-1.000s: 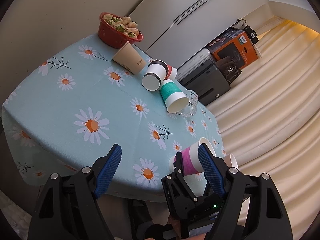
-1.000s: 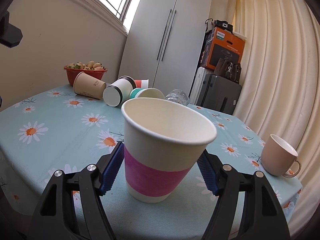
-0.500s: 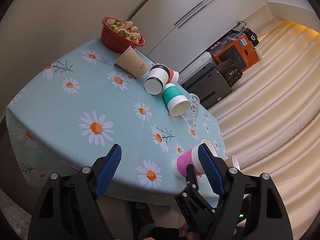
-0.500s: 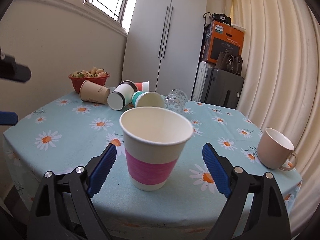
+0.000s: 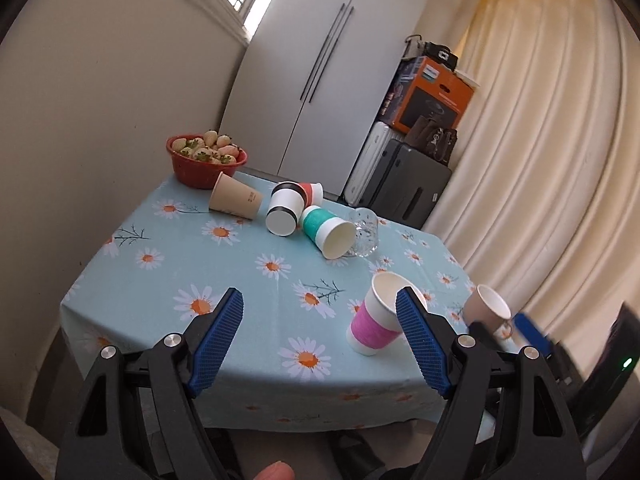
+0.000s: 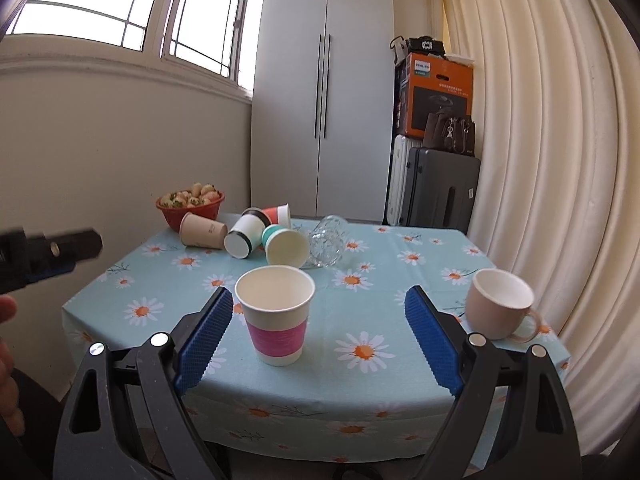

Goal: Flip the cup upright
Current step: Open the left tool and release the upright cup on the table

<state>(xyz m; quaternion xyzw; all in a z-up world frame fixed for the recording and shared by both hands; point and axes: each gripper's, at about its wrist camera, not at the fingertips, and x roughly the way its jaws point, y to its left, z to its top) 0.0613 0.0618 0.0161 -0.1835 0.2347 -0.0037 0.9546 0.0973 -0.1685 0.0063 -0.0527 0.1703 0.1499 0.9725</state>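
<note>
A white paper cup with a pink band [image 6: 277, 318] stands upright near the table's front edge; it also shows in the left wrist view [image 5: 378, 320]. My right gripper [image 6: 319, 336] is open and empty, pulled back off the table's front with the cup in front of it. My left gripper [image 5: 320, 334] is open and empty, held off the table's front left. Further back, several cups lie on their sides: a tan one [image 6: 202, 231], a white one with black bands [image 6: 245, 233], a red one [image 6: 280, 213], a teal one [image 6: 285, 245] and a clear glass mug [image 6: 329, 240].
A beige ceramic mug [image 6: 498, 305] stands upright at the front right. A red bowl of strawberries [image 6: 190, 204] sits at the back left by the wall. A daisy tablecloth [image 6: 400, 280] covers the table. Suitcases, boxes and a curtain stand behind and to the right.
My right gripper let go of the pink-banded cup and drew back from the table, leaving it upright. My left gripper swung round to a more level view of the table.
</note>
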